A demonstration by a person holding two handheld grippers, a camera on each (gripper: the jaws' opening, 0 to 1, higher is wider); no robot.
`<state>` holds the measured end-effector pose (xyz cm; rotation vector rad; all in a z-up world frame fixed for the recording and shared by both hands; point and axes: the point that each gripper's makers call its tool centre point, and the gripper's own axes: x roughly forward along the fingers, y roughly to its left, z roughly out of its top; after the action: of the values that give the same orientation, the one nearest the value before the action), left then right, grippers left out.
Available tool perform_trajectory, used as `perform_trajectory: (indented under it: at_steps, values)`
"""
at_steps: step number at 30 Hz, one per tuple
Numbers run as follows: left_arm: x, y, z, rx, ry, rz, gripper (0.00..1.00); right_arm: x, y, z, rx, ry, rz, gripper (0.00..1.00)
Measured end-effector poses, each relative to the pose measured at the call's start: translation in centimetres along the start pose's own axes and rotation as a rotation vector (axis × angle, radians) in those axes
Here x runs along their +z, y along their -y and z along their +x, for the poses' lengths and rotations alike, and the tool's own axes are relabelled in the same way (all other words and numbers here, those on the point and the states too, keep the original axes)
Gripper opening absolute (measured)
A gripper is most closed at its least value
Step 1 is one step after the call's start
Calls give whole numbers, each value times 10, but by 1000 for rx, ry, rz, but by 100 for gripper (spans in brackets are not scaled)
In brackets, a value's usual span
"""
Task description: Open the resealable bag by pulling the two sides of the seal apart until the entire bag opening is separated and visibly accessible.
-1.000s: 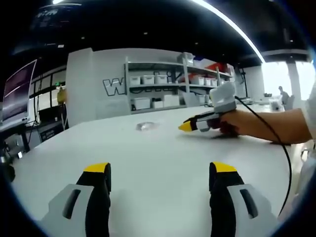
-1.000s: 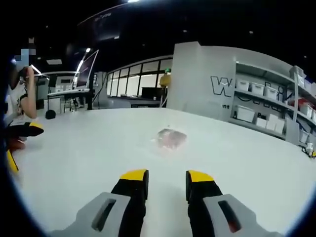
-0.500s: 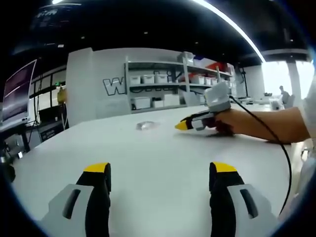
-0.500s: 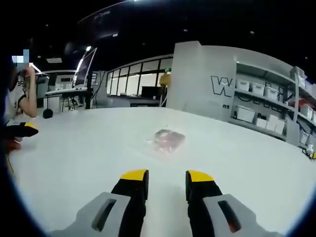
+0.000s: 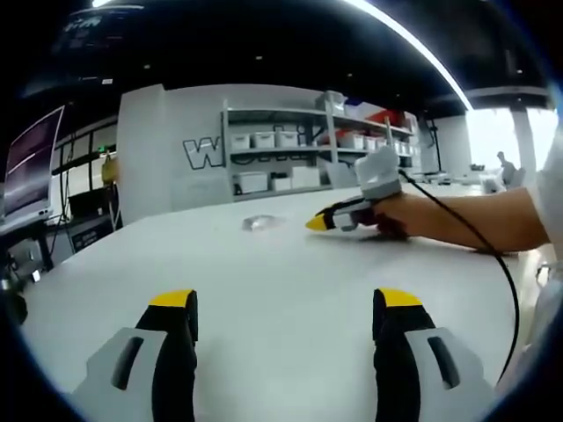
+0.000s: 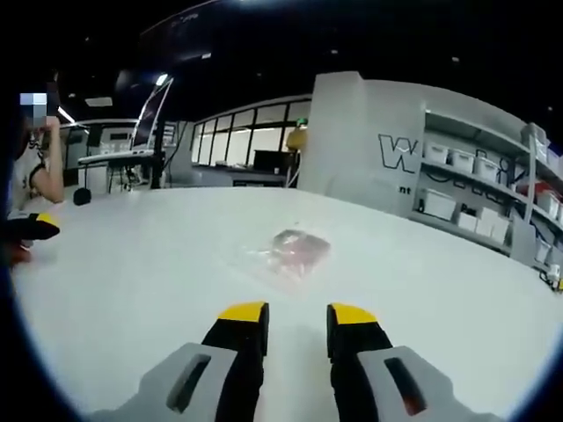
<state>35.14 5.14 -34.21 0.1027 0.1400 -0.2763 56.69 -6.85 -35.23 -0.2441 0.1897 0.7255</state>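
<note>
Here the resealable bag (image 6: 292, 249) lies flat on the white table (image 6: 158, 264), clear plastic with something pinkish inside, its seal untouched. The right gripper (image 6: 296, 316) hovers just short of the bag, yellow-tipped jaws a narrow gap apart and holding nothing; in the left gripper view it reaches toward the bag (image 5: 261, 223) from the right, a hand (image 5: 398, 216) around its body. The left gripper (image 5: 287, 309) sits well back from the bag, jaws spread wide and empty. Beyond the bag stand shelves (image 5: 299, 149) of white bins
</note>
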Motion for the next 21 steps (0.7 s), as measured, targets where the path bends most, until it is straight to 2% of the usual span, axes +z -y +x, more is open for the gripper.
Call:
perform_trajectory:
  at_steps: [14,21]
  values:
    - [0,0,0,-2,1,0,81,1,-3,1,8,5,-7,23]
    - [0,1,0,-6,-4,2,81,4,2,14,17,-1,-5,23]
